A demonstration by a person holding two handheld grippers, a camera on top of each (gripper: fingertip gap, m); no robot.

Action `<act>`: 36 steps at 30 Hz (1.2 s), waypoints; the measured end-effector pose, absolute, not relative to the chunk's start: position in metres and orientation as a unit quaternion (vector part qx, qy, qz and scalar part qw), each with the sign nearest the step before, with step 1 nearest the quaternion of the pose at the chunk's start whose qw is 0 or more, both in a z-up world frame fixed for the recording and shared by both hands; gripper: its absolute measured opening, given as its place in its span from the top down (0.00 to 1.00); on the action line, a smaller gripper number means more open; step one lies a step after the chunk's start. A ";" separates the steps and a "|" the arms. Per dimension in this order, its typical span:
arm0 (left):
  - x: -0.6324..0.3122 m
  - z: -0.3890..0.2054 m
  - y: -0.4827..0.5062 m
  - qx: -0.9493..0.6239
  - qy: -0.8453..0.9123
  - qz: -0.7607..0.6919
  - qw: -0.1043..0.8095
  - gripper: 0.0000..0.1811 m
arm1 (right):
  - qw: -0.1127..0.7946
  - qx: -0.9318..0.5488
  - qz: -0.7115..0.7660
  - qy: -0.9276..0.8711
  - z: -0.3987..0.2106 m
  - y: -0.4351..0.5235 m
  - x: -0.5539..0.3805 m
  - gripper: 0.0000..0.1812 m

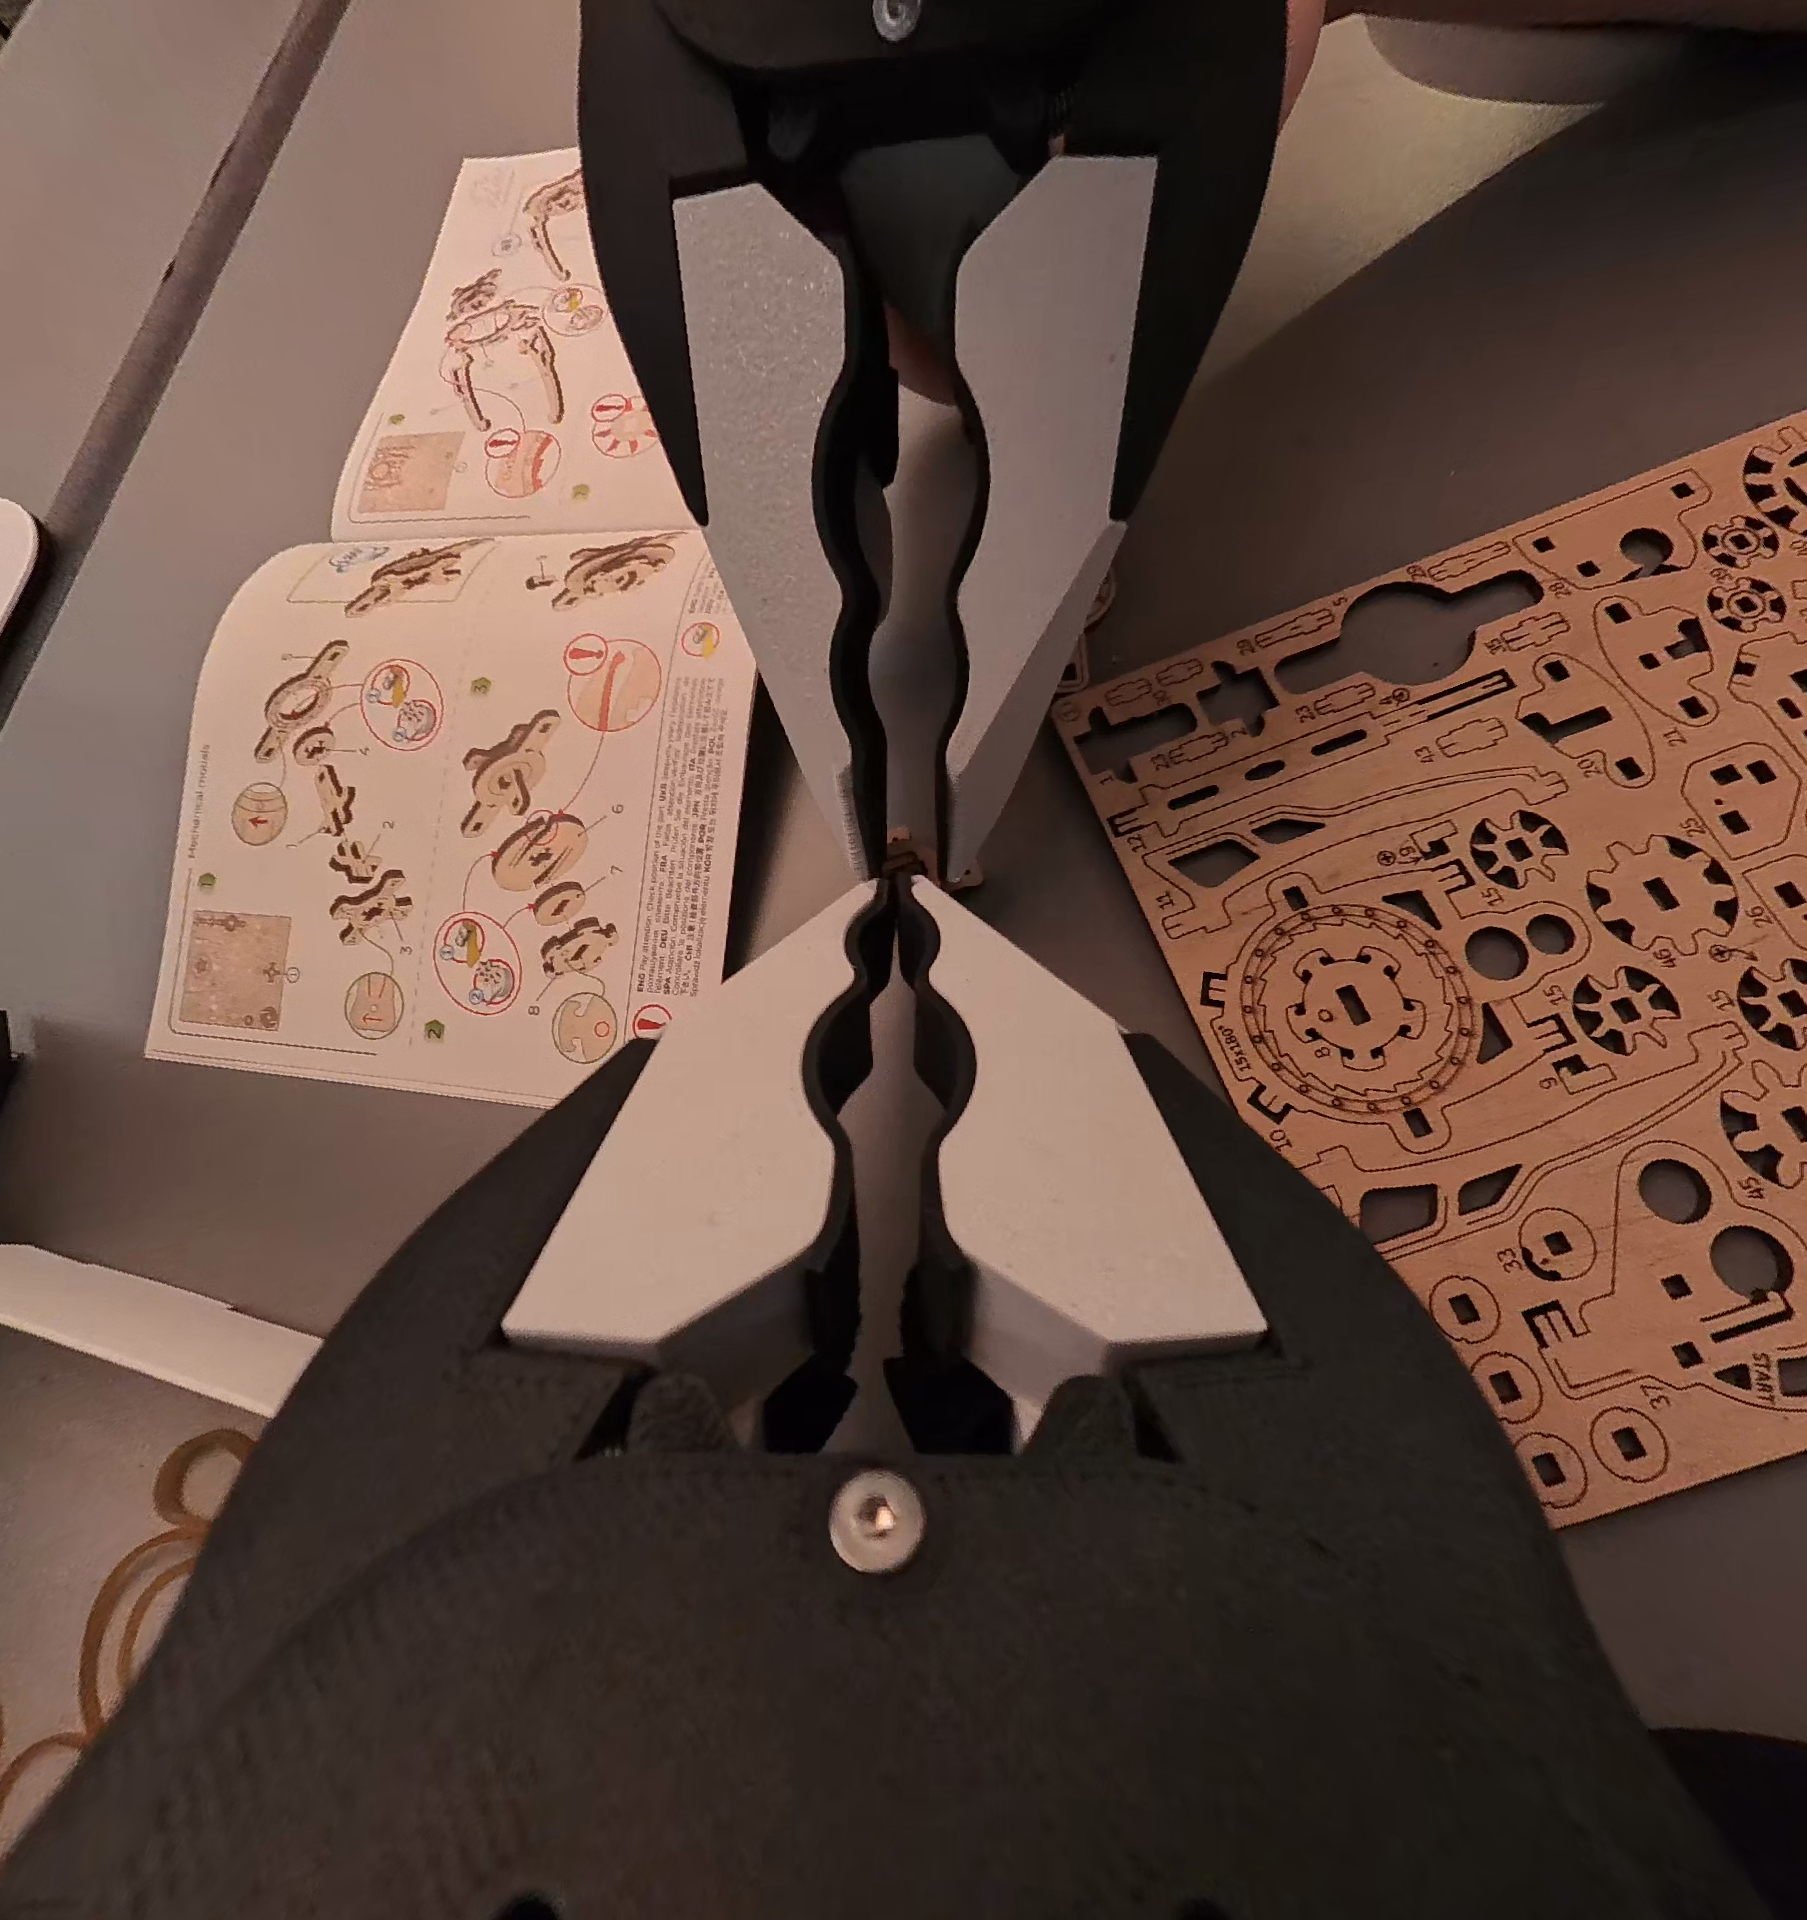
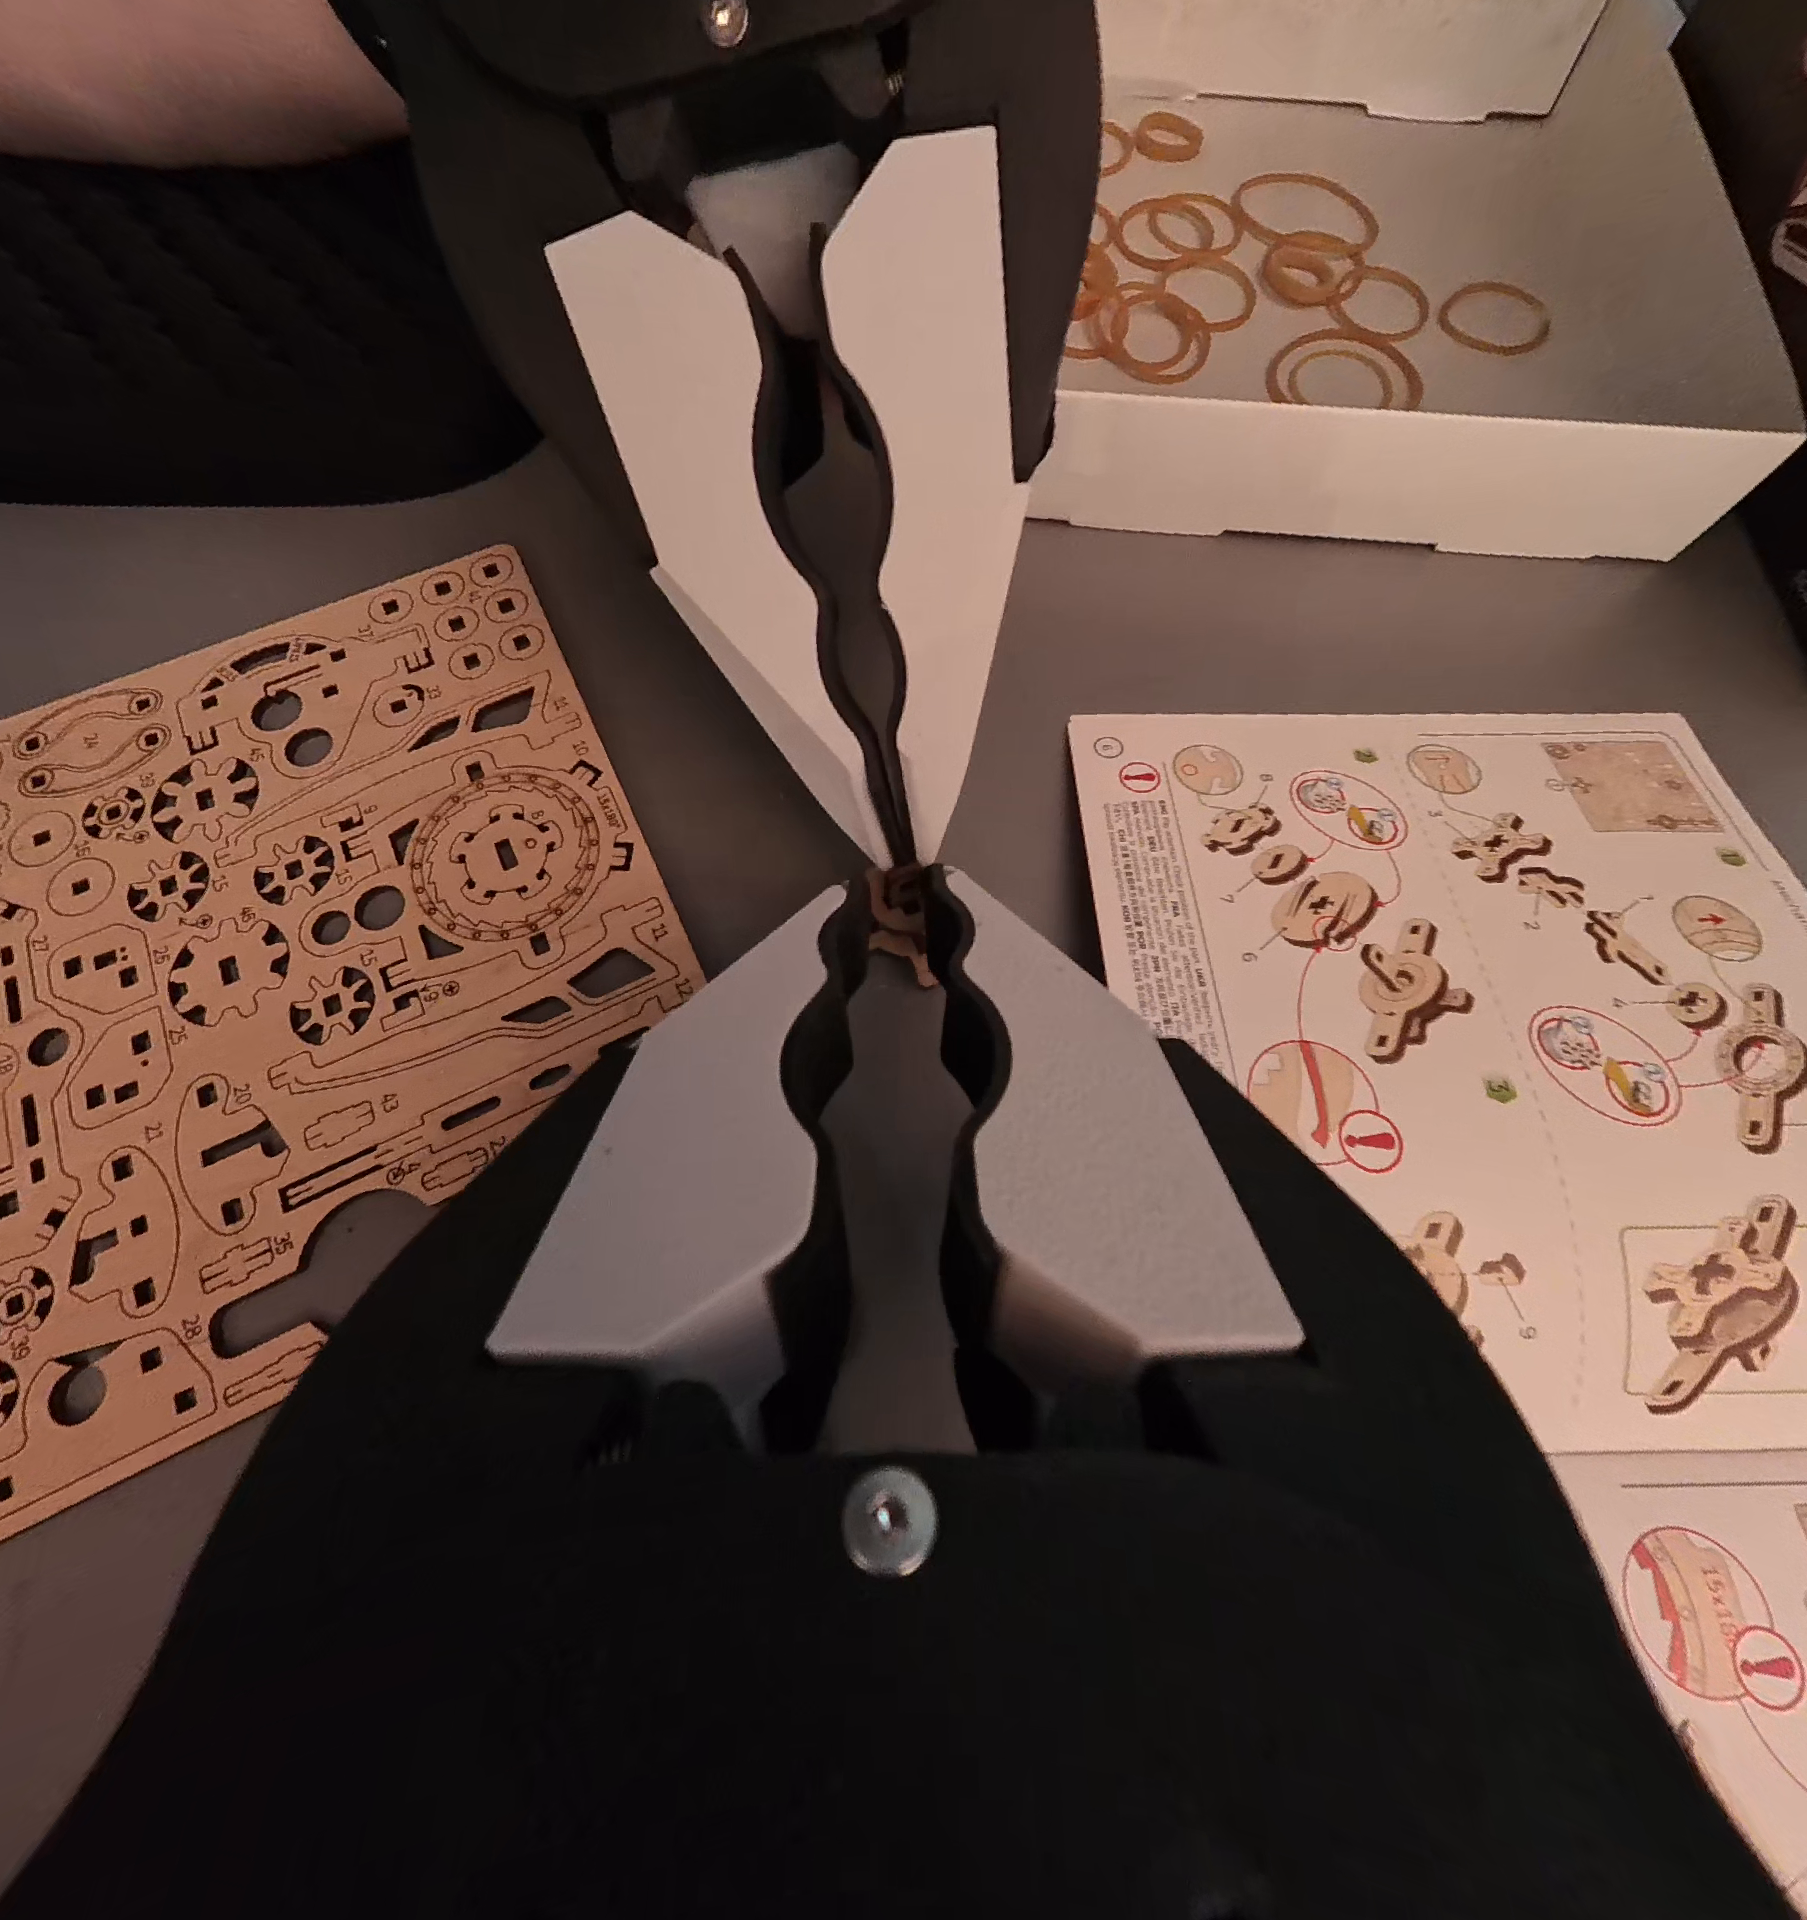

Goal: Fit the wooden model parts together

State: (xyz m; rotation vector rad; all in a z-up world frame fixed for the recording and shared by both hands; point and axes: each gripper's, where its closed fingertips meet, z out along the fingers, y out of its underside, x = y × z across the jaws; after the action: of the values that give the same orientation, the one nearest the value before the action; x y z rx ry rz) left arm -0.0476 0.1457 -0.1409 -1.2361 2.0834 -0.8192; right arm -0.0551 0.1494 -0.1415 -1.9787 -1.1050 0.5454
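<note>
Left wrist view: the left tongs (image 1: 891, 896), pinched narrow, meet the right tongs (image 1: 904, 847) tip to tip over the bench (image 1: 982, 1039), a small wooden part (image 1: 907, 860) between them; the wooden sheet (image 1: 1501, 987) lies right, the leaflet (image 1: 442, 810) left. Right wrist view: the right tongs (image 2: 904, 899) grip a wooden part (image 2: 901, 914) against the left tongs (image 2: 894, 842), which are pressed together on it.

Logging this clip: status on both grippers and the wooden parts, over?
Left hand-held gripper and right hand-held gripper shut tip to tip on small wooden parts. Mating in mid-air. Nothing in the way.
</note>
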 end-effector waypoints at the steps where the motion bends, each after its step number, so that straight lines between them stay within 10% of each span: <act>1: -0.048 -0.141 0.146 -0.463 0.780 -0.307 0.288 1.00 | 0.394 -0.780 0.215 -0.436 -0.142 0.149 -0.055 0.94; 36: -0.052 -0.132 0.150 -0.489 0.763 -0.337 0.256 1.00 | 0.383 -0.796 0.193 -0.427 -0.142 0.149 -0.052 0.94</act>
State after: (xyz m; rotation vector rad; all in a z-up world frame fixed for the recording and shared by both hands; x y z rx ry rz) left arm -0.0523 0.1503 -0.1320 -1.3271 2.0700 -0.9152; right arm -0.0519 0.1492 -0.1418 -2.0292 -1.0895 0.4920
